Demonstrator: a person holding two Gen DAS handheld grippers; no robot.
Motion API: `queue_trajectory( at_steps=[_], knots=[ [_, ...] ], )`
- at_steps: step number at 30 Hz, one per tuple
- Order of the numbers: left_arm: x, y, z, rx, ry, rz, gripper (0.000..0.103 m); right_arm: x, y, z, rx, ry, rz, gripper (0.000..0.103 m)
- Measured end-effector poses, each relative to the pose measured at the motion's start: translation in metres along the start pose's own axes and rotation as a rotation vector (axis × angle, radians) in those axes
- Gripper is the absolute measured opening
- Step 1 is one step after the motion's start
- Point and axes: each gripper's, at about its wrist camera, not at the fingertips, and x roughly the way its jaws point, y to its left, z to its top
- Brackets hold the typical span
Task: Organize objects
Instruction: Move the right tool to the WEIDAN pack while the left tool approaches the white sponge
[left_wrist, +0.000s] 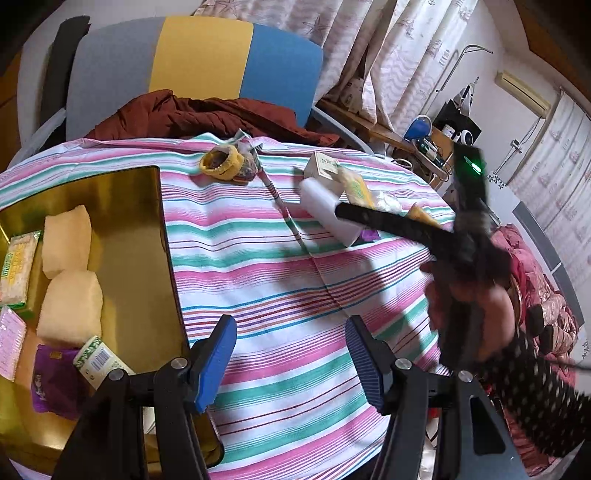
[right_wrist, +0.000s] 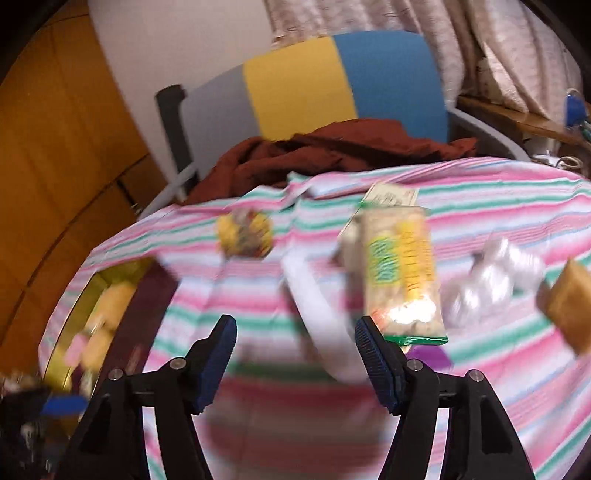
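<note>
Both my hand-held grippers, left (left_wrist: 291, 363) and right (right_wrist: 295, 363), hang released, grasping nothing. Sponges (left_wrist: 68, 236) and packets already sit in the gold tray (left_wrist: 140, 206); a snack bar (right_wrist: 400, 269), white block (left_wrist: 327, 212) and box (left_wrist: 322, 167) wait on the counter (left_wrist: 295, 295).

Your left wrist view is sharp and evenly lit by warm indoor light, with soft shadows falling across the striped cloth (left_wrist: 295, 280) and only the right gripper (left_wrist: 373, 218) smeared. Your right wrist view is heavily motion-blurred, with glare on a snack packet (right_wrist: 400, 273). Both views bend and darken at the fisheye edges.
</note>
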Motion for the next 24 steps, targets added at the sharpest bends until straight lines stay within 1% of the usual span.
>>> queue_trajectory(
  at_steps=[3, 5, 7, 8, 10, 12, 15, 18, 21, 24],
  knots=[
    [0.003, -0.003, -0.001, 0.003, 0.008, -0.006, 0.062, -0.016, -0.001, -0.012, -0.002, -0.046, -0.028, 0.068],
    [0.004, -0.006, -0.002, 0.009, 0.013, -0.01, 0.062, -0.022, -0.008, -0.013, 0.015, -0.079, -0.086, 0.068],
    [0.004, -0.007, -0.003, 0.012, 0.015, -0.008, 0.062, -0.025, -0.029, -0.012, 0.106, -0.095, -0.134, 0.068],
    [0.004, -0.008, -0.003, 0.011, 0.015, -0.009, 0.062, -0.024, -0.036, -0.01, 0.142, -0.09, -0.152, 0.068],
    [0.004, -0.008, -0.004, 0.01, 0.016, -0.01, 0.062, -0.022, -0.055, -0.01, 0.23, -0.077, -0.221, 0.069],
    [0.006, -0.009, -0.004, 0.006, 0.021, -0.014, 0.062, -0.019, -0.063, -0.012, 0.258, -0.062, -0.23, 0.069],
    [0.011, -0.012, -0.003, 0.005, 0.035, -0.021, 0.062, -0.008, -0.068, -0.012, 0.27, -0.011, -0.297, 0.068],
    [0.012, -0.016, -0.001, 0.02, 0.036, -0.021, 0.062, -0.013, -0.068, -0.011, 0.295, -0.031, -0.351, 0.068],
    [0.014, -0.017, 0.002, 0.029, 0.035, -0.017, 0.062, -0.028, -0.073, -0.016, 0.359, -0.077, -0.292, 0.07],
    [0.02, -0.017, 0.006, 0.014, 0.046, -0.032, 0.062, -0.032, -0.076, -0.026, 0.355, -0.048, -0.317, 0.07]
  ],
)
